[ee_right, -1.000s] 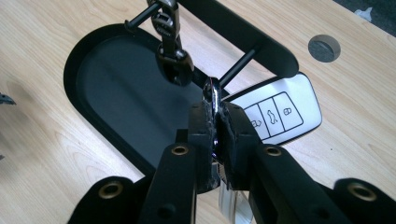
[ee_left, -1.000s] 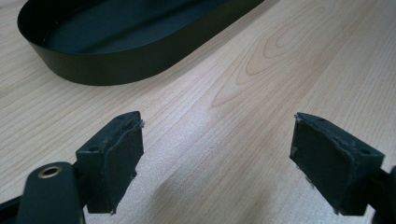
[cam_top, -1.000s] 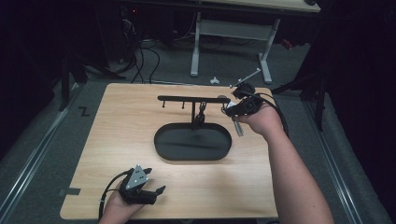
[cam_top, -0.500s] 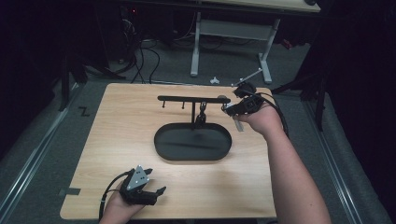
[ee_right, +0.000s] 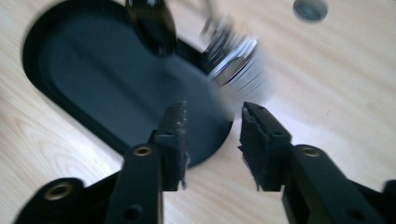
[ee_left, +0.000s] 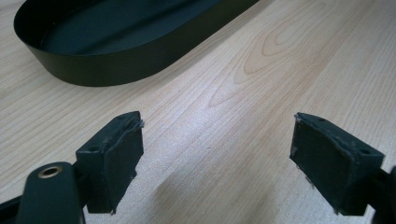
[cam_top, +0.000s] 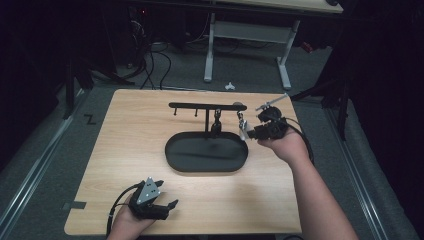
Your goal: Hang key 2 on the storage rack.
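The silver keyring [cam_top: 242,126] already hangs from the black stand [cam_top: 207,105] above the oval tray [cam_top: 172,150], and the right gripper [ee_right: 212,140], jaws just opening and empty, sits just beside it, while the left gripper [cam_top: 159,206] idles wide open well away.

The high view looks forward and down over the whole counter [cam_top: 150,200] from above its near edge. Both tool views skim low, close beside the black tray [cam_top: 206,155] [ee_left: 116,60] [ee_right: 93,84], which all three share.
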